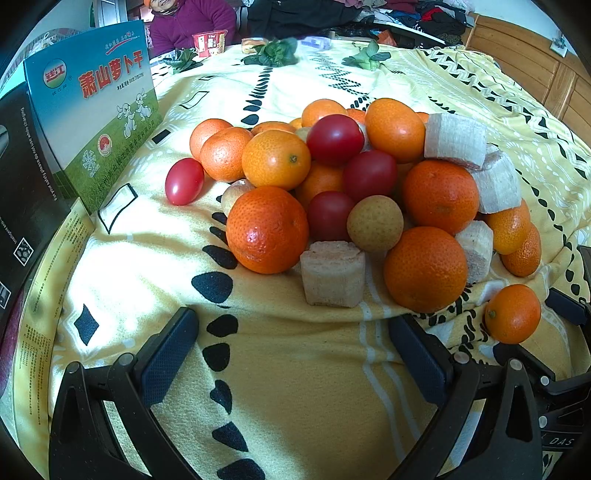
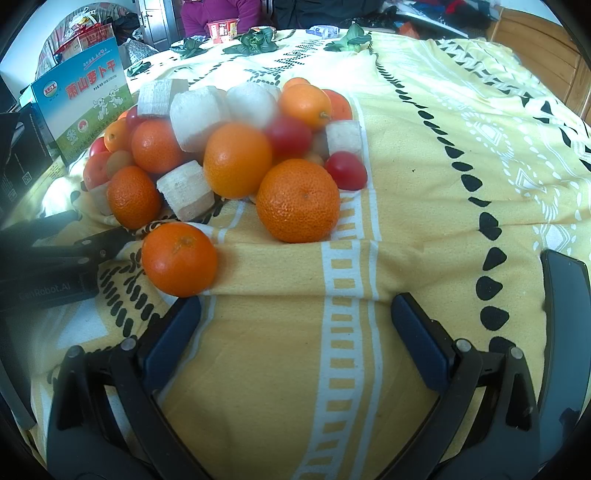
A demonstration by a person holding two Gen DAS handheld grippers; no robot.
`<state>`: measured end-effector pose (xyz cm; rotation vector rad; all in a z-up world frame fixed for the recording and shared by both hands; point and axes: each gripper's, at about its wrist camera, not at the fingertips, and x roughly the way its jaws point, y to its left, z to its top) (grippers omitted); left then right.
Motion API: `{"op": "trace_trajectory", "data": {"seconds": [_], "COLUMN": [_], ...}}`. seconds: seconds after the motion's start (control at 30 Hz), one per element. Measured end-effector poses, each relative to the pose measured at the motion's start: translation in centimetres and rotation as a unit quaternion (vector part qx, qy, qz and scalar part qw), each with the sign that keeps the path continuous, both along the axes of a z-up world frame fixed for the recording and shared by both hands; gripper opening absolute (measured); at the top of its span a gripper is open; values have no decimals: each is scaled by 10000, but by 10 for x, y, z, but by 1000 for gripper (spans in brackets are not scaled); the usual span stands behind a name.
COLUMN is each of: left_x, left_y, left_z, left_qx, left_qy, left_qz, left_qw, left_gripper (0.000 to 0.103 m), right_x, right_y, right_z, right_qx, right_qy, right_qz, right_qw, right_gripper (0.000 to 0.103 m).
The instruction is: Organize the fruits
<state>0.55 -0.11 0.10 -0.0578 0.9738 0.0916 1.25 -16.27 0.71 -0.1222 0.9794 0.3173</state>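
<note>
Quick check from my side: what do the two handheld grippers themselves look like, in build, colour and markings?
Both match: the left gripper and right gripper have black plastic frames with angled struts and silver rivets. The fingers carry dark blue, finely textured rectangular pads. In the right wrist view, faint "Robot.AI" lettering shows on the left gripper's black body. No cables or sleeves show.

Fruit pile [image 1: 351,192] right of box [image 1: 92,110]

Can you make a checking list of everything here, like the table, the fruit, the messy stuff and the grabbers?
Surface: yellow patterned cloth, wrinkled.
Job's things: fruit pile of oranges, red tomatoes and pale cut chunks; one loose orange beside it.
Clutter: green box, leafy greens, red cup.
Grippers: left gripper and right gripper both open, empty.
Cables: nothing seen.
Surroundings: a seated person, wooden furniture.
</note>
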Motion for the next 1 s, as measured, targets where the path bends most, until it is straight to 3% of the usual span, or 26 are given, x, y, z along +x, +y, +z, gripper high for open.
{"op": "trace_trajectory", "data": {"seconds": [0.5,0.6,0.67,0.73,0.8,0.87,1.0], "left_x": [3,6,4,-11,-30,-45,-58], "left_y": [0,4,10,20,31,38,42], "left_z": [1,4,9,10,15,20,28], "left_qx": [23,-156,-351,-559,-860,-997,-1272], "left_qy": [66,216,341,218,-26,-204,-377], "left_qz": [-5,-46,-351,-593,-615,-580,-711], "left_qw": [10000,9996,9982,9964,9944,9931,9886], "left_gripper": [103,103,103,103,102,96,77], "right_x": [6,8,6,0,-10,-20,-21], "right_y": [2,-1,-6,-15,-21,-21,-1], "right_z": [0,3,8,13,23,36,40], "right_qx": [-29,73,258,548,785,924,1046], "right_qy": [206,471,519,530,476,189,101], "right_qz": [-35,-45,138,177,346,547,1027], "right_qw": [9998,9989,9982,9969,9952,9940,9891], "right_gripper": [103,103,103,102,88,81,76]}}
